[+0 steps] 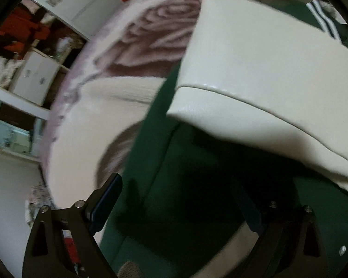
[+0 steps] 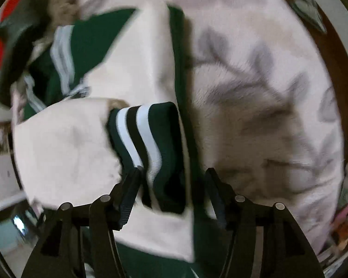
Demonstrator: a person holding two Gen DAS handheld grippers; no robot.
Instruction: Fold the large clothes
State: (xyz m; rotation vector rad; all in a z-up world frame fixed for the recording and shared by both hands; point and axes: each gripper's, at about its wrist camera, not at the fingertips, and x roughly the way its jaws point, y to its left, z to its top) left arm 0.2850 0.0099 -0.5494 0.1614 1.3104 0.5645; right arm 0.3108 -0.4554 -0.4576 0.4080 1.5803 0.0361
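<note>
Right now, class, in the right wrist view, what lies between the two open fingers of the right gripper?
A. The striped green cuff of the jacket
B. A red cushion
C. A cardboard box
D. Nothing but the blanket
A: the striped cuff of the green and cream jacket reaches down between the spread fingers of the right gripper.

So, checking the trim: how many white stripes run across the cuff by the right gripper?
2: both on the green ribbed cuff, side by side with a black band between, just ahead of the open jaws. More may be hidden behind the fold.
</note>
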